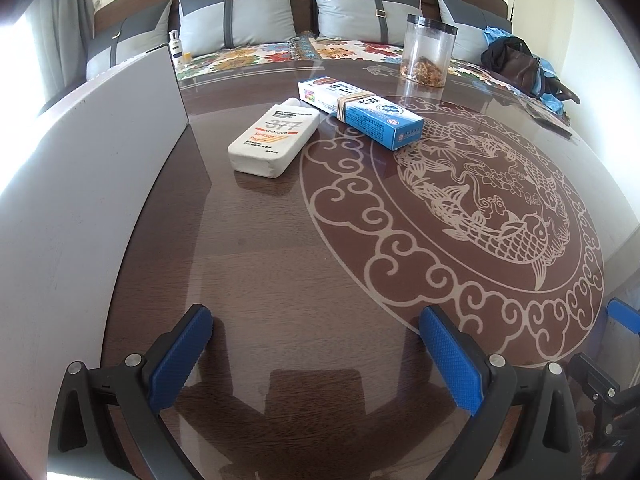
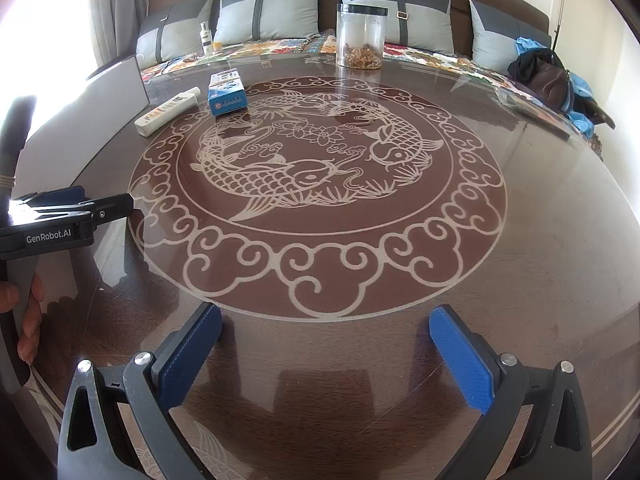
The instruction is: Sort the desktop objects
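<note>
A grey board (image 1: 120, 128) stands along the left edge of the glossy dark table (image 1: 280, 260). Just right of it lies a white bottle (image 1: 274, 138), flat, smooth plastic, probably light and a little slippery, best pinched across its narrow sides. Almost touching it, a blue carton (image 1: 360, 110) bound with a rubber band looks stiff and easy to grip. Farther right stands a clear jar (image 1: 428, 50), likely fragile. Left gripper (image 1: 316, 344) and right gripper (image 2: 324, 344) both hover spread wide, empty
</note>
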